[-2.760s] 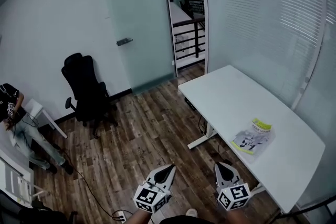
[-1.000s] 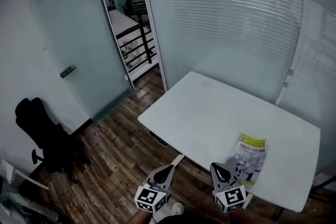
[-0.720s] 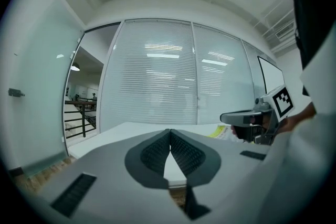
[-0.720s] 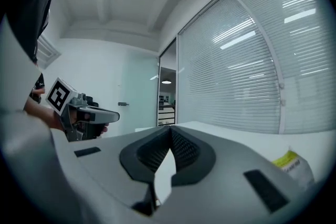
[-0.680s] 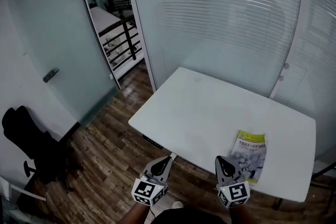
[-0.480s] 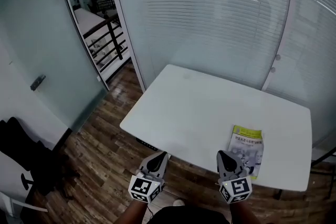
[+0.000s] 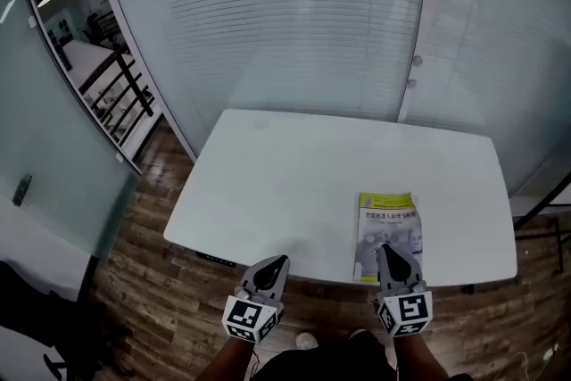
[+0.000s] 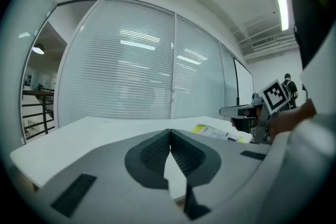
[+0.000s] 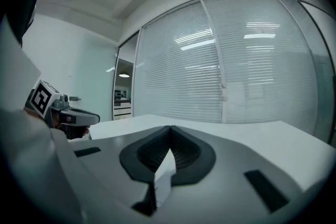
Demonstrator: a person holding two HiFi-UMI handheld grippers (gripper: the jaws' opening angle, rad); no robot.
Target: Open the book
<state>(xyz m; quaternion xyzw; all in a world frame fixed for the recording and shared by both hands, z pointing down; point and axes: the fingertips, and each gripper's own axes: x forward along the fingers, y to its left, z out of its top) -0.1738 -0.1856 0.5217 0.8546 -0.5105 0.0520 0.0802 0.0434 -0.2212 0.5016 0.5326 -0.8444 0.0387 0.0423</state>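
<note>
A thin closed book [image 7: 387, 222] with a yellow-green top band and a grey cover picture lies flat near the front right edge of the white table [image 7: 294, 183]. In the left gripper view the book [image 8: 215, 132] shows low at the right. My right gripper [image 7: 391, 251] is shut and empty, its tips just over the book's near edge. My left gripper [image 7: 277, 263] is shut too, holding nothing, at the table's front edge left of the book. Both point roughly level toward the table in their own views: left gripper [image 8: 169, 132], right gripper [image 9: 170, 128].
Frosted glass walls with blinds [image 7: 294, 22] stand behind the table. An open doorway with a black railing [image 7: 111, 94] is at the left. Wood flooring [image 7: 134, 281] runs along the table's front and left. The left gripper's marker cube [image 9: 43, 98] shows in the right gripper view.
The view has swung right, so the table now lies square ahead. Both grippers have come up to its front edge, the right one reaching the book. The black chair has left view.
</note>
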